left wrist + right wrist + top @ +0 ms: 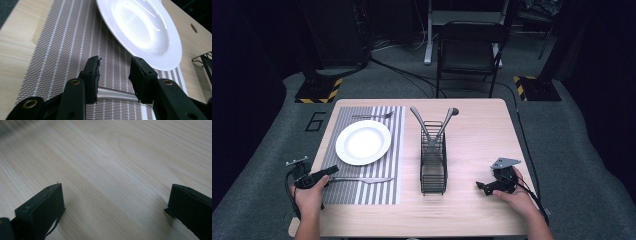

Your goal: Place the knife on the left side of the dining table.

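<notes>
A white plate [363, 142] rests on a grey striped placemat [382, 190], with a fork [373, 116] beyond it and a knife [362, 179] on its near side. My left gripper [332, 171] hovers at the mat's left edge over the knife's handle end. In the left gripper view the left gripper [114, 65] is open; the metal handle [113, 94] lies on the placemat [62, 50] below the gap, and the pads are not pressing on it. The plate [145, 27] is just ahead. My right gripper [482, 187] rests at the table's right front, and it is open [116, 195] over bare wood.
A black wire caddy [433, 165] stands mid-table with two utensils [432, 122] leaning out of it. A black chair [469, 50] is behind the far edge of the table [482, 130]. Dark stands and cables cover the floor around it.
</notes>
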`<state>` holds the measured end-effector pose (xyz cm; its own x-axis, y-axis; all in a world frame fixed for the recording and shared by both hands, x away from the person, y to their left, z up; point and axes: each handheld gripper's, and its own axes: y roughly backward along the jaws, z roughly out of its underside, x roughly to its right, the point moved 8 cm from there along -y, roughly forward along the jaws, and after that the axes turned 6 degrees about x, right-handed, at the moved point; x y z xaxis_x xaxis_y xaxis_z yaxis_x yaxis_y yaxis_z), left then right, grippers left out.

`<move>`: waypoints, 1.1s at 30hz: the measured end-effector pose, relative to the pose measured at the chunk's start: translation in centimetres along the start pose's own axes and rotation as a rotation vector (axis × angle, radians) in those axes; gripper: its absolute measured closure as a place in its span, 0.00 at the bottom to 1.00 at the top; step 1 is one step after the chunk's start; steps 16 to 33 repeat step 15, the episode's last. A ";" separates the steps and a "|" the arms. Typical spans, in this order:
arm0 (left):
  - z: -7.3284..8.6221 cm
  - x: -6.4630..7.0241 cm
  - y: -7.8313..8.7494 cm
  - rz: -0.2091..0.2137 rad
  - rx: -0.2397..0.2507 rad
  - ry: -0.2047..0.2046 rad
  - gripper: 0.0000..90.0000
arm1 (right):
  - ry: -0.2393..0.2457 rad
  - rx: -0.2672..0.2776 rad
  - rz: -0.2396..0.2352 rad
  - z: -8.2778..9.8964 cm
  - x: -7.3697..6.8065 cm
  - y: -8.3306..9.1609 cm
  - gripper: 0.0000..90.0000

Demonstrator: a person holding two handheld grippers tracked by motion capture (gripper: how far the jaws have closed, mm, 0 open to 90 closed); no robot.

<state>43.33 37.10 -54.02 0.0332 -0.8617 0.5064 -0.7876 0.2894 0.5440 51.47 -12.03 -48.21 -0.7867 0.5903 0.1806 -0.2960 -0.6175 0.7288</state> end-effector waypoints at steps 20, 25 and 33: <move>0.9 4.3 -0.8 0.087 -0.036 -0.174 0.58 | 0.007 0.005 0.003 0.0 0.1 0.0 0.00; 0.9 4.3 -0.8 0.087 -0.036 -0.174 0.58 | 0.007 0.005 0.003 0.0 0.1 0.0 0.00; 0.9 4.3 -0.8 0.087 -0.036 -0.174 0.58 | 0.007 0.005 0.003 0.0 0.1 0.0 0.00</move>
